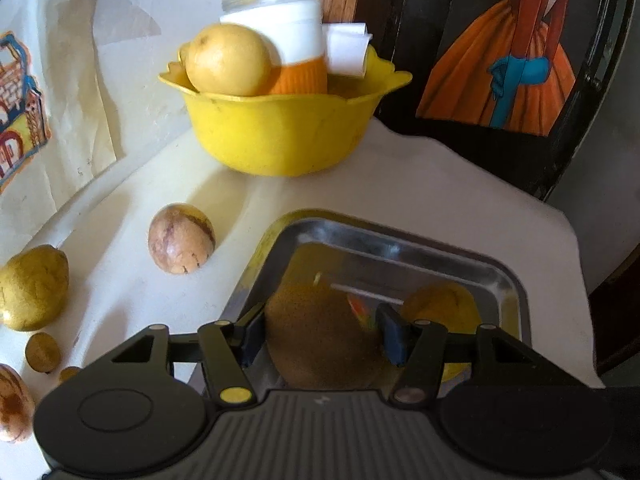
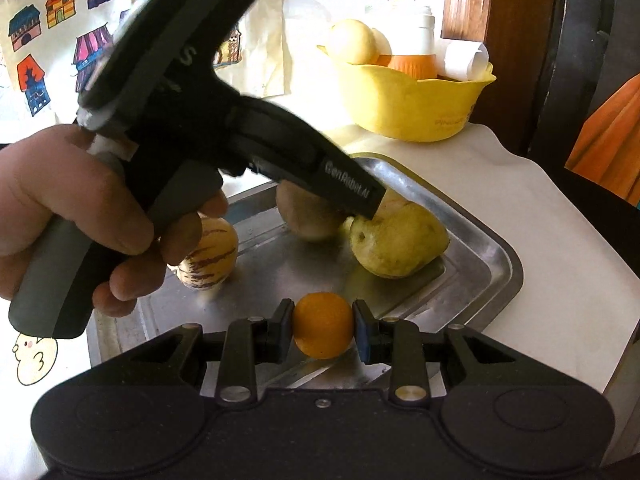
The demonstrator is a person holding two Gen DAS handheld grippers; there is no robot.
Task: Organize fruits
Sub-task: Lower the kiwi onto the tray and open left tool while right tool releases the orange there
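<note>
Brown kiwi (image 1: 320, 336) clamped between left gripper (image 1: 320, 336) pads, over metal tray (image 1: 496, 276); lower half hidden by gripper body. Small orange fruit (image 2: 323, 325) gripped by right gripper (image 2: 323, 326) above tray's near edge. Pear (image 2: 396, 242) on tray, partly masked by left gripper. Striped fruit (image 2: 208, 256) half hidden behind left hand (image 2: 76, 208). Yellow bowl (image 1: 280, 136) behind tray.

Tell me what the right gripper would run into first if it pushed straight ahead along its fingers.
The right gripper, shut on a small orange fruit, points across the metal tray. Straight ahead lies bare tray floor, then probably the green-yellow pear, slightly right of the line. Depth is hard to judge.
</note>
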